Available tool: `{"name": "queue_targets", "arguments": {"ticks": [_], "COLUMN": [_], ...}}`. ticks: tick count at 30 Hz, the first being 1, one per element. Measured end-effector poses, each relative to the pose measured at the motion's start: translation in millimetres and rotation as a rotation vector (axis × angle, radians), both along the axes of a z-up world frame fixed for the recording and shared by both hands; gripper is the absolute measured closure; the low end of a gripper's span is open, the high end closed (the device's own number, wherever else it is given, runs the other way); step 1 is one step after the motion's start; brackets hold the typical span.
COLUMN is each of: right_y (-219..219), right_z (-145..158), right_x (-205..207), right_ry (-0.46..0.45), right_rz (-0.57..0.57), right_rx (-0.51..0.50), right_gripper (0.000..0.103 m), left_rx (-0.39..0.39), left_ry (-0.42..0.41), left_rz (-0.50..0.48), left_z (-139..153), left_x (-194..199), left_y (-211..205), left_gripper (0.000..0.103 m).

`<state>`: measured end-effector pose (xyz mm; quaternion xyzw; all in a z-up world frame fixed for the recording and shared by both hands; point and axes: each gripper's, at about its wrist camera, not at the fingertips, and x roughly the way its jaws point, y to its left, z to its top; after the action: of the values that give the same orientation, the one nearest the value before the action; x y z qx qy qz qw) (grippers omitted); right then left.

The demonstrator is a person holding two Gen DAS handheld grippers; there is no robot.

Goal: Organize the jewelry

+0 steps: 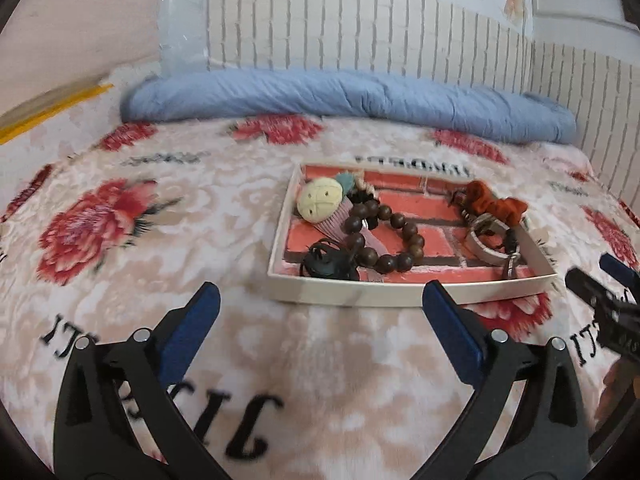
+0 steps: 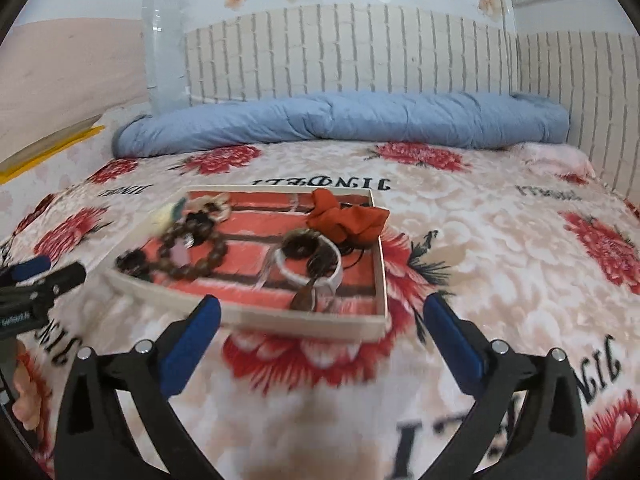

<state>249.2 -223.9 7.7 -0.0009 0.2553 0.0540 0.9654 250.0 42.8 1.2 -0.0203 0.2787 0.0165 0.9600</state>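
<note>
A shallow white tray with a brick-pattern floor lies on the floral blanket; it also shows in the right wrist view. In it lie a brown bead bracelet, a cream cupcake-shaped charm, a black hair clip, an orange scrunchie and a white bangle. The bracelet, scrunchie and bangle show in the right view too. My left gripper is open and empty just in front of the tray. My right gripper is open and empty at the tray's near edge.
The bed is covered by a pink blanket with red flowers. A rolled blue quilt lies along the far side against a brick-pattern wall. A yellow-edged board lies at the far left. The other gripper shows at each view's edge.
</note>
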Motion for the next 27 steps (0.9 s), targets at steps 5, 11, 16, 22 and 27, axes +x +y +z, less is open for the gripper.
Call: {"name": "queue_targets", "arguments": {"ticks": [5, 11, 16, 22, 27], "right_y": [2, -7, -10, -8, -6], "right_z": [5, 3, -2, -3, -2], "right_x": [-45, -72, -84, -91, -95], "right_ry": [-0.065, -0.093, -0.130, -0.152, -0.172], "right_rz": [0.007, -0.026, -0.047, -0.043, -0.047], "right_rx": [-0.020, 0.000, 0.003, -0.010, -0.025], "right_gripper": [0.004, 0.004, 0.004, 0.004, 0.004], "left_rx": [0.022, 0.053, 0.081, 0.072, 0.066], "left_ry": [-0.114, -0.169, -0.229, -0.213, -0.227], "left_rz": [0.023, 0.030, 0.041, 0.025, 0.025], "left_z": [7, 1, -3, -8, -8], "left_x": [-52, -93, -116, -114, -116], "left_y": [-8, -16, -20, -20, -18], "left_gripper": [0.005, 0.005, 0.005, 0.005, 0.005]}}
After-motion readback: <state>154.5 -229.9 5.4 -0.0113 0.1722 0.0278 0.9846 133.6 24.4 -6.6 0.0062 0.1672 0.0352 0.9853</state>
